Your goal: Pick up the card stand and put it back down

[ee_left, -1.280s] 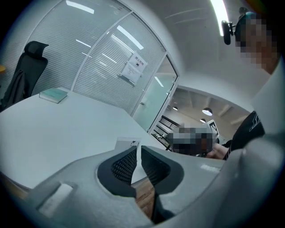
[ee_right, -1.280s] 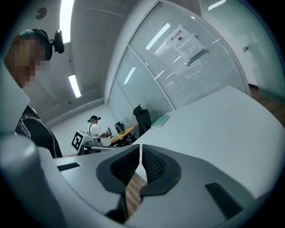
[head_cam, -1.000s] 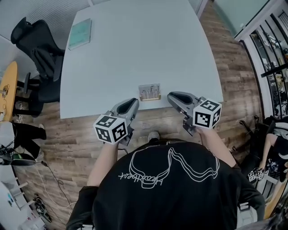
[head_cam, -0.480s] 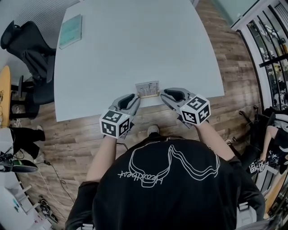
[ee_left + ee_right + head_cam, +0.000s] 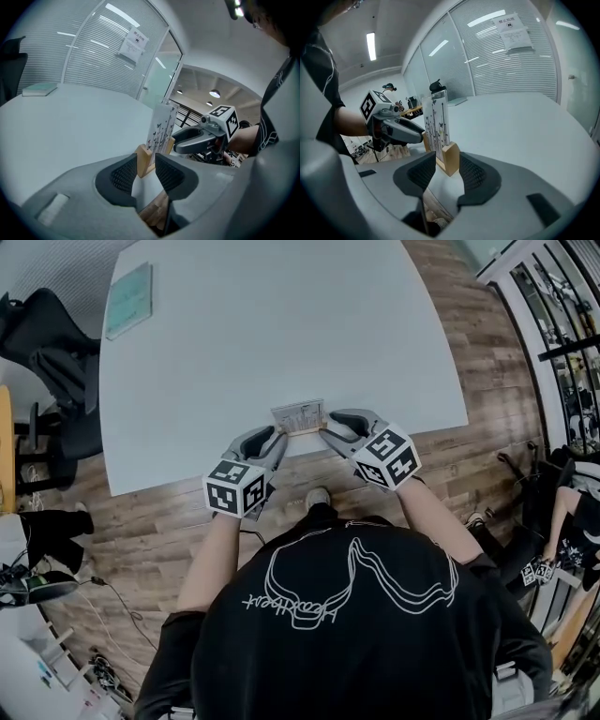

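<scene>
Wood flooring (image 5: 141,521) surrounds a wide white table (image 5: 281,324), with a black office chair (image 5: 52,371) at its left and a teal book (image 5: 128,300) on its far corner. Near the table's front edge stands the card stand (image 5: 297,416), upright on its wooden base. The left gripper (image 5: 270,436) and right gripper (image 5: 330,427) flank it. Each has its 2 jaws parted narrowly around 1 end of the base; whether the pads touch the wood is unclear.

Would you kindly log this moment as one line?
card stand: upright on table | left gripper: open, astride its left end | right gripper: open, astride its right end | phase: pre-grasp
</scene>
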Demonstrator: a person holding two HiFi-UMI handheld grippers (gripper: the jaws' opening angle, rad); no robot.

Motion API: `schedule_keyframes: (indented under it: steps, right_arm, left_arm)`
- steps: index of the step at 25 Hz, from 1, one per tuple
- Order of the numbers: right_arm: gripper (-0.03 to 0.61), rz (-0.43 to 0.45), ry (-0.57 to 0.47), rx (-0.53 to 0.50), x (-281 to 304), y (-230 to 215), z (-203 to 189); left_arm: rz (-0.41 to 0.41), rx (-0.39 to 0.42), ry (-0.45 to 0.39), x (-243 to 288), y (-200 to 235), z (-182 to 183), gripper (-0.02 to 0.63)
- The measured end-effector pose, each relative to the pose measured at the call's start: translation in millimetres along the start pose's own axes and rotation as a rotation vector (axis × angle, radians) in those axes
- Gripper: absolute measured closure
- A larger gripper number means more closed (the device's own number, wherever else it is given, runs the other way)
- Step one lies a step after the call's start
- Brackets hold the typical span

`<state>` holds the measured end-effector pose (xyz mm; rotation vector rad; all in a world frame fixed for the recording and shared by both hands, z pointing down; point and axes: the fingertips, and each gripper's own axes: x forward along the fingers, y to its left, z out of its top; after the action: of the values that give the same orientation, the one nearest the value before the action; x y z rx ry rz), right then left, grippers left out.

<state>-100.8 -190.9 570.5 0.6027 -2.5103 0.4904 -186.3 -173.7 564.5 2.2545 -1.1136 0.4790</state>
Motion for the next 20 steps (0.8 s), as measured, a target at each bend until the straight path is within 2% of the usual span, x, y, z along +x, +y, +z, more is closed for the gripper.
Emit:
schedule_keyframes:
  steps: [6,15,20]
  right_arm:
    - [0.417,-0.008,0.005,0.01,19.0,1.4,4.5]
    - [0.467,-0.052,0.023,-0.005,22.7,-2.3,-1.2]
    - [0.471,-0.058,0.023,0.019,23.4,-2.2,0.6]
  left_arm:
    - [0.002,0.01,0.01,2.8,11.2,0.9,0.505]
    - [0.024,0.038,0.013,4.6,13.2,0.4,0.506]
    - [0.036,0.058,0.016,4.1,15.2,1.7,0.517]
